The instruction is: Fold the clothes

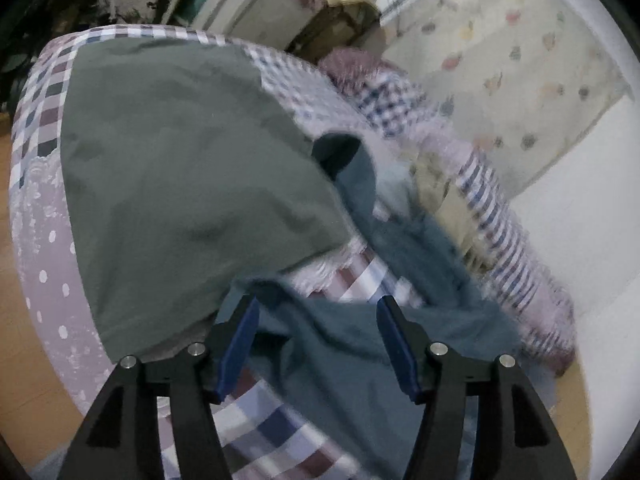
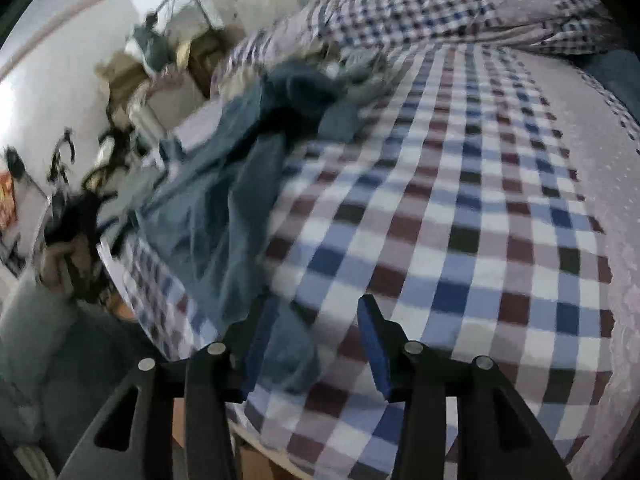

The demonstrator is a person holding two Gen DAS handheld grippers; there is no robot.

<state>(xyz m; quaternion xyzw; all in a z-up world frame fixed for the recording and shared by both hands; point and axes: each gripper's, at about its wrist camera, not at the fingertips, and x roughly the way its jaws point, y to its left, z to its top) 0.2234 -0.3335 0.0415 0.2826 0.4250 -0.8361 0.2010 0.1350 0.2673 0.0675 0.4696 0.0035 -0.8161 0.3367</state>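
Note:
A blue garment (image 1: 360, 360) lies crumpled on the checked bed cover (image 1: 280, 432). My left gripper (image 1: 318, 320) hovers open over it, with blue cloth showing between the wide-apart fingers. A grey-green garment (image 1: 180, 184) is spread flat to the left, its near edge by the left finger. In the right wrist view the same blue garment (image 2: 224, 216) runs in a rumpled strip down the bed's left side. My right gripper (image 2: 316, 336) is open above the garment's near end, which lies against the left fingertip (image 2: 260, 336). The frames are motion-blurred.
The checked bed cover (image 2: 460, 220) stretches bare to the right, with a checked pillow (image 2: 440, 12) at the head. A hand (image 2: 68, 256) holds the other gripper at far left. Clutter and boxes (image 1: 260, 4) stand beyond the bed, a dotted curtain (image 1: 520, 60) at right, wooden floor (image 1: 24, 320) at left.

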